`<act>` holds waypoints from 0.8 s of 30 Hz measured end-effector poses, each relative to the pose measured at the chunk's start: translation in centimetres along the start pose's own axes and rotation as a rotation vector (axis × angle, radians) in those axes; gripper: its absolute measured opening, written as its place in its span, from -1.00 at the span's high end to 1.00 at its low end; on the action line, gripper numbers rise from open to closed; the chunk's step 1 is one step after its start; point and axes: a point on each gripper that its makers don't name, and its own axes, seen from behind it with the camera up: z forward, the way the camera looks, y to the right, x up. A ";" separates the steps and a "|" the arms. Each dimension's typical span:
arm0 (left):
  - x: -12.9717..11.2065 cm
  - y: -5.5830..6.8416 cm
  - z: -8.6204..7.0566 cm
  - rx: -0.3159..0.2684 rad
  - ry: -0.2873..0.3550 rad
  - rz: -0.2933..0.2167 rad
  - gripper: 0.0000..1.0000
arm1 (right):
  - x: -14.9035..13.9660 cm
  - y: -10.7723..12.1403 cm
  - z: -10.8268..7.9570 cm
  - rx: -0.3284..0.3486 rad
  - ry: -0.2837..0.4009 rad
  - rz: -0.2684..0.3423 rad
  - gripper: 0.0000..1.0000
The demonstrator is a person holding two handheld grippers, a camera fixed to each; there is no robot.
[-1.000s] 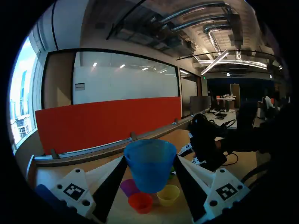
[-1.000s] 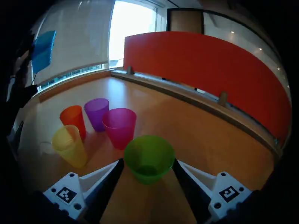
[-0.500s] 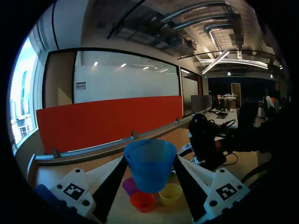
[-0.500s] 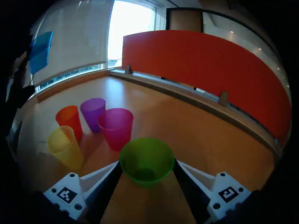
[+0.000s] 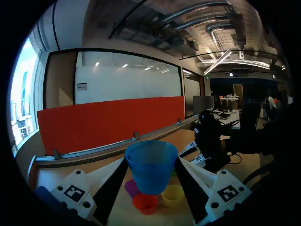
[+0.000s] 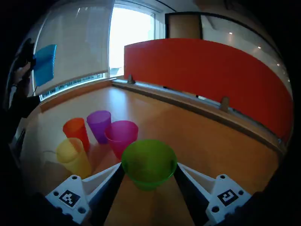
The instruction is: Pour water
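The round green cup (image 6: pixel 149 164) and round blue cup (image 5: pixel 151 165) look like smooth, translucent plastic. The brown wooden tabletop (image 6: pixel 195 132) shines softly.

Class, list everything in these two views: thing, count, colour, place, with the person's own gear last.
blue cup: one, blue, gripped in the left tongs.
green cup: one, green, gripped in the right tongs.
pink cup: one, pink, on the table, nearest the green cup.
purple cup: one, purple, behind the pink.
orange cup: one, orange, beside the purple.
yellow cup: one, yellow, in front of the orange.
table: one, brown wood, under the cups.
partition: one, red, along the table's far edge.
left tongs: one, white and black, shut on blue cup.
right tongs: one, white and black, shut on green cup.
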 end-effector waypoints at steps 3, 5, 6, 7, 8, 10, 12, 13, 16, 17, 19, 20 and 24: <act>0.2 0.2 -0.1 -0.007 0.000 0.001 -0.71 | 1.3 -0.5 -1.1 0.008 0.024 0.001 -0.82; 0.3 0.3 -0.2 -0.009 -0.001 0.005 -0.71 | 2.0 -1.0 -1.8 0.017 0.040 0.000 -0.82; 0.4 0.4 -0.2 -0.009 -0.001 0.007 -0.71 | 2.4 -1.2 -2.1 0.021 0.048 -0.001 -0.82; 0.4 0.4 -0.3 -0.009 0.000 0.010 -0.71 | 2.8 -1.5 -2.5 0.026 0.054 -0.004 -0.81; 0.5 0.4 -0.3 -0.009 0.000 0.012 -0.71 | 3.1 -1.7 -2.8 0.030 0.060 -0.006 -0.81; 0.5 0.5 -0.4 -0.007 0.001 0.014 -0.71 | 3.7 -2.2 -3.4 0.036 0.071 -0.012 -0.82; 0.6 0.5 -0.5 -0.006 0.002 0.014 -0.71 | 4.1 -2.7 -4.0 0.041 0.081 -0.020 -0.82; 0.6 0.6 -0.6 -0.007 0.002 0.012 -0.71 | 4.3 -2.9 -4.3 0.043 0.085 -0.023 -0.82; 0.6 0.7 -0.7 -0.012 0.001 0.009 -0.71 | 4.9 -3.7 -5.1 0.051 0.099 -0.032 -0.82; 0.6 0.8 -0.7 -0.013 0.001 0.009 -0.71 | 5.1 -4.0 -5.4 0.054 0.103 -0.035 -0.82; 0.6 0.7 -0.8 -0.013 -0.001 0.010 -0.71 | 5.5 -4.5 -5.9 0.058 0.113 -0.042 -0.82; 0.5 0.7 -0.8 -0.013 -0.003 0.010 -0.71 | 5.7 -4.7 -6.1 0.060 0.117 -0.044 -0.82; 0.4 0.5 -0.7 -0.008 -0.009 0.014 -0.71 | 6.6 -5.9 -7.2 0.073 0.138 -0.052 -0.82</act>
